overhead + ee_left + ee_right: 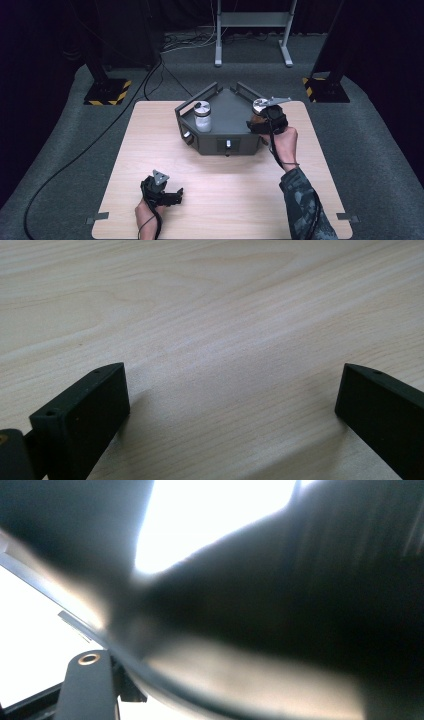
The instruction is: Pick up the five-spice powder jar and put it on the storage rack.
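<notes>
A: Jars, two. One jar (203, 116) stands in the tray (220, 145), well left of the right tool (256, 121); a second jar (259, 106) is against that tool. Likely glass: rigid, smooth, breakable; grip the body below the lid.

B: Right tool's closure: cannot tell. Left tool (176, 196), jaws apart, rests over bare table (235, 200).

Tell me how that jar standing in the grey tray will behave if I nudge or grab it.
The jar stands upright and taller than wide, so a high nudge may tip it. Its body looks clear and smooth, maybe glass: probably stiff, slippery, possibly breakable. It's round, so it would likely roll if toppled, though the tray walls should stop it.
</notes>
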